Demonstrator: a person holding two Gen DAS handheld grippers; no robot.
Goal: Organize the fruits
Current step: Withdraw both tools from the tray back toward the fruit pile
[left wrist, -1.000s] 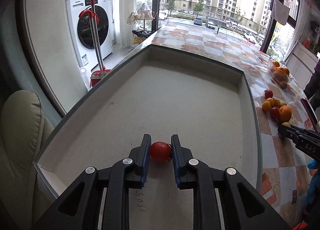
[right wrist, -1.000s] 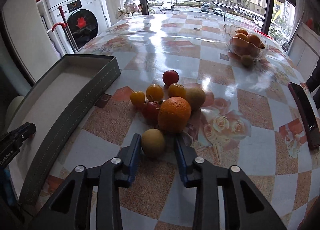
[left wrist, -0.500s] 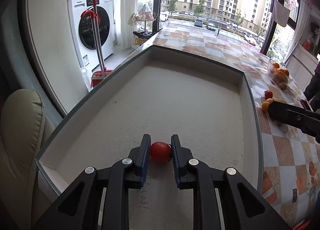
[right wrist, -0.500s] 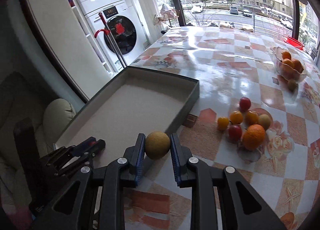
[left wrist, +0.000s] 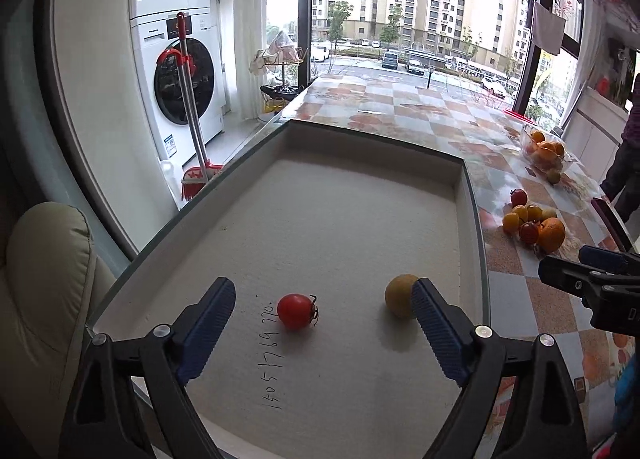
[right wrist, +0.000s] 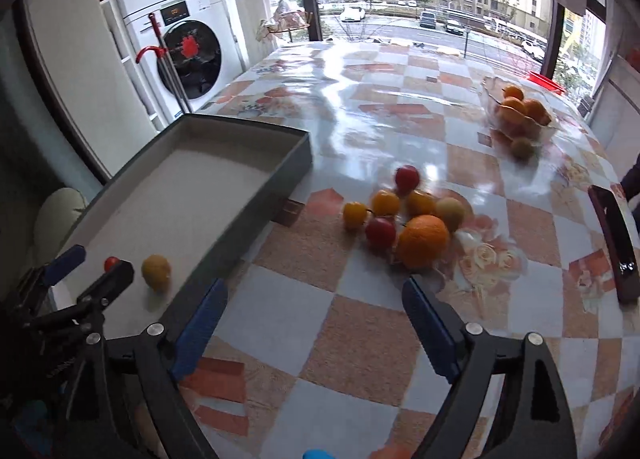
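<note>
A small red tomato (left wrist: 295, 311) lies on the floor of the grey tray (left wrist: 360, 195). My left gripper (left wrist: 322, 291) straddles it, jaws opening wide, and neither pad touches it. A yellow-brown round fruit (left wrist: 400, 296) rests just beyond the right fingertip, also in the tray (right wrist: 192, 187). My right gripper (right wrist: 315, 289) hangs over the table beside the tray's near right wall, jaws opening with nothing between them. In the right wrist view the yellow-brown fruit (right wrist: 157, 272) and the tomato (right wrist: 111, 262) sit near the left gripper (right wrist: 90, 265). An orange (right wrist: 423, 241) leads a pile of several loose fruits.
A glass bowl (right wrist: 520, 111) of oranges stands at the far right, one small fruit in front of it. A dark phone (right wrist: 614, 243) lies along the right table edge. A washing machine (left wrist: 180, 71) and a mop stand left of the table. A cream chair (left wrist: 44, 299) is near the tray.
The left gripper let go of the tomato and spread its jaws. The right gripper carried the yellow-brown fruit from the pile to the tray, released it, and drew back over the table.
</note>
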